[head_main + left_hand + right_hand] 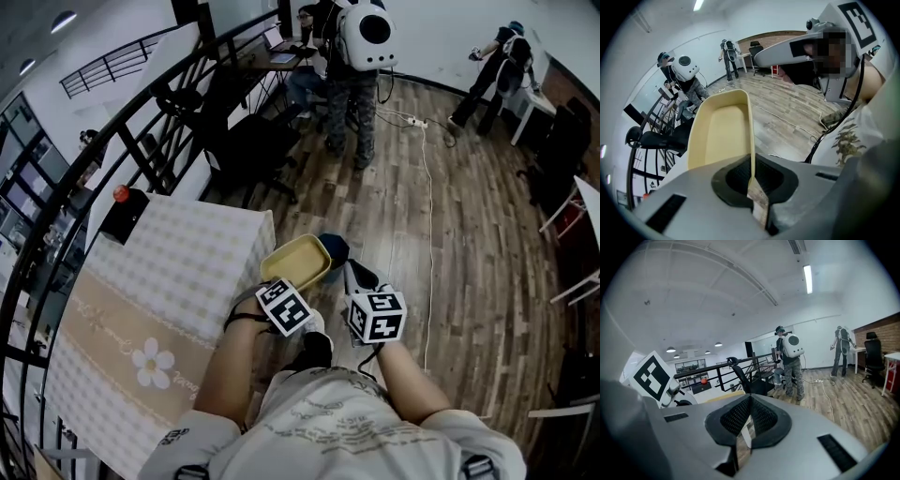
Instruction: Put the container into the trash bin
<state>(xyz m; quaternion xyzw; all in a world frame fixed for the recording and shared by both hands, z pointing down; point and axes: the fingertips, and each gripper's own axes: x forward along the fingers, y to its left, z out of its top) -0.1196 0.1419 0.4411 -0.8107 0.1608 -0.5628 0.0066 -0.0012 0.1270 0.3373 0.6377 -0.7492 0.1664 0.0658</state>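
Note:
The container [295, 262] is a shallow pale yellow tray. It hangs in the air just past the table corner, over the wooden floor. My left gripper [297, 285] is shut on its near rim; in the left gripper view the container [723, 131] stretches away from the left gripper [752, 163], its thin wall pinched between the pads. My right gripper [360, 275] is beside it on the right, apart from the tray. In the right gripper view the right gripper [749, 400] is shut with nothing in it. A dark blue object [335, 247] on the floor shows partly behind the container's far end.
A table [178, 281] with a checked cloth stands at the left, with a black box [124, 212] on its far end. Behind it run a black railing [141, 122] and an office chair [251, 142]. A person with a white backpack [364, 42] stands ahead. A cable [427, 197] lies on the floor.

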